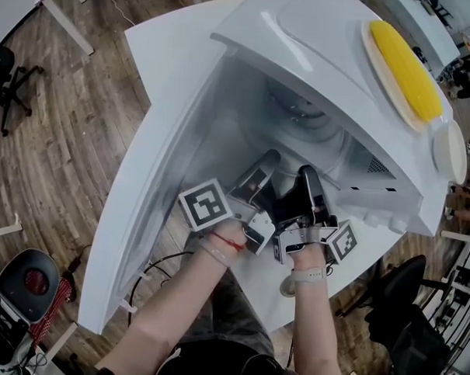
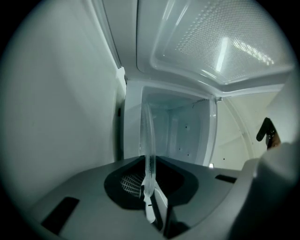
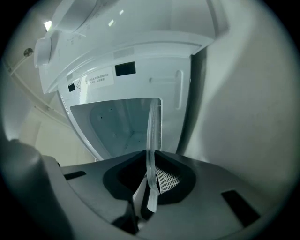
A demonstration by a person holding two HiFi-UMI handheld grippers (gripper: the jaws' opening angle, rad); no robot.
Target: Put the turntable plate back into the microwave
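The left claw [image 2: 150, 187] and right claw [image 3: 151, 185] were each clamped on the rim of the glass turntable plate [image 2: 147, 136], held inside the open microwave [image 1: 327, 47]; seating it flat and releasing seemed all that remained

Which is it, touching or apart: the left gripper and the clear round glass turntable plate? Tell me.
Touching. In the left gripper view the left gripper is clamped on the rim of the clear glass turntable plate.
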